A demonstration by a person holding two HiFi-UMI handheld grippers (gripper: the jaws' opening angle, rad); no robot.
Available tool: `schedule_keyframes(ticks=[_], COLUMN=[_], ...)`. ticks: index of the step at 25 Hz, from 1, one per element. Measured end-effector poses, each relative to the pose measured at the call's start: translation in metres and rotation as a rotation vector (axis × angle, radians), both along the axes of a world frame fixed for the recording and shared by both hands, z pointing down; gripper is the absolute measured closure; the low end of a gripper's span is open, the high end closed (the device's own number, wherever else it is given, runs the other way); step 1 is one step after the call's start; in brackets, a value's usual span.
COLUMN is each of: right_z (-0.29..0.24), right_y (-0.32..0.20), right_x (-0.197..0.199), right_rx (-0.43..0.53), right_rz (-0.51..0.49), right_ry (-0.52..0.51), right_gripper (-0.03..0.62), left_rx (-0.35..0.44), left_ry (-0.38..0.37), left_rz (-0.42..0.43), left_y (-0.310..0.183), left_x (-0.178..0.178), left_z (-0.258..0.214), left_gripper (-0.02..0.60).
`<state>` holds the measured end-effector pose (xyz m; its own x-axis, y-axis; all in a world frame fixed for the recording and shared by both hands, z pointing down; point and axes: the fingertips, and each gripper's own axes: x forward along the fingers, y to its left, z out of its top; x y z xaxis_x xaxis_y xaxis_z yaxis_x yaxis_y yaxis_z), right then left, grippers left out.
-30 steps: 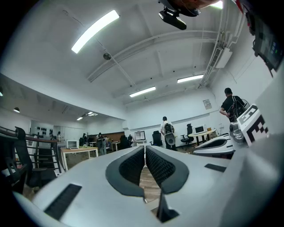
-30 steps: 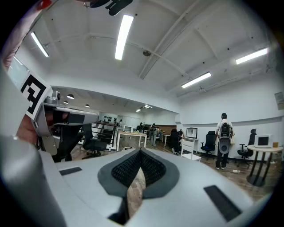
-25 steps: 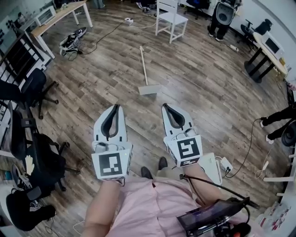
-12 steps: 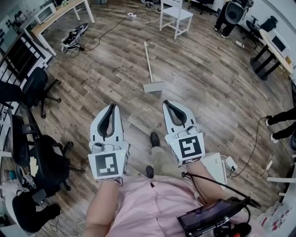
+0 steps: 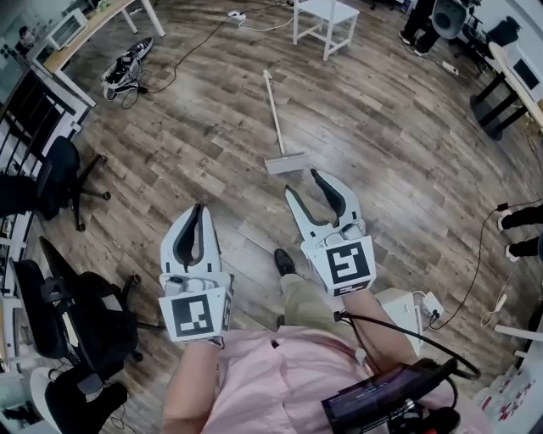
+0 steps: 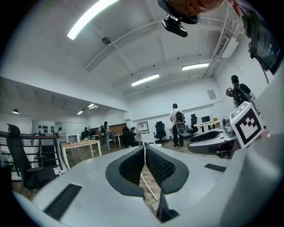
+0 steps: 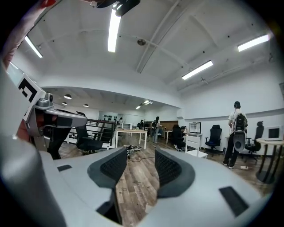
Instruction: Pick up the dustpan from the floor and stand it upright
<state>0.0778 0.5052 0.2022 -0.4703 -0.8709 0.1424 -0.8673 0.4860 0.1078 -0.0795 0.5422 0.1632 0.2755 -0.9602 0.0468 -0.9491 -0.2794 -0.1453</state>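
The dustpan (image 5: 284, 163) lies flat on the wooden floor, its long pale handle (image 5: 271, 102) pointing away from me. In the head view my right gripper (image 5: 303, 182) is open, with its tips just short of the pan's near edge and above it. My left gripper (image 5: 197, 212) is shut with nothing in it and sits lower left, well back from the pan. In the left gripper view the jaws (image 6: 145, 148) meet, and a thin pale handle (image 6: 149, 187) shows below them. In the right gripper view the jaws (image 7: 135, 162) stand apart over bare floorboards.
A white chair (image 5: 327, 13) stands beyond the handle's far end. Black office chairs (image 5: 59, 165) line the left side. A bundle with a cable (image 5: 123, 72) lies at the far left. A person's legs (image 5: 519, 219) are at the right, and my own shoe (image 5: 284, 261) is between the grippers.
My right gripper has opened and moved forward to the dustpan's near edge. The left gripper stayed shut and dropped back. The view has closed in on the dustpan.
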Motion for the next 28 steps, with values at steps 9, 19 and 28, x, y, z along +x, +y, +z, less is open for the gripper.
schedule_keyframes(ticks=[9,19,28], right_z=[0.004,-0.001,0.032], right_y=[-0.131,-0.225,-0.339], right_x=[0.012,-0.012,-0.070], right_rx=[-0.033,-0.016,-0.050], right_rz=[-0.007,-0.009,0.010], right_ry=[0.025,0.046,0.069], right_gripper=[0.410,0.431,0.431], left_rx=[-0.020,0.006,0.008], left_ry=[-0.004,-0.005,0.031], left_rz=[-0.006,-0.046,-0.053], left_y=[-0.125,-0.213,-0.335], left_x=[0.010,-0.025,-0.097], left_z=[-0.005,-0.012,0.013], left_gripper=[0.560,0.560,0.560])
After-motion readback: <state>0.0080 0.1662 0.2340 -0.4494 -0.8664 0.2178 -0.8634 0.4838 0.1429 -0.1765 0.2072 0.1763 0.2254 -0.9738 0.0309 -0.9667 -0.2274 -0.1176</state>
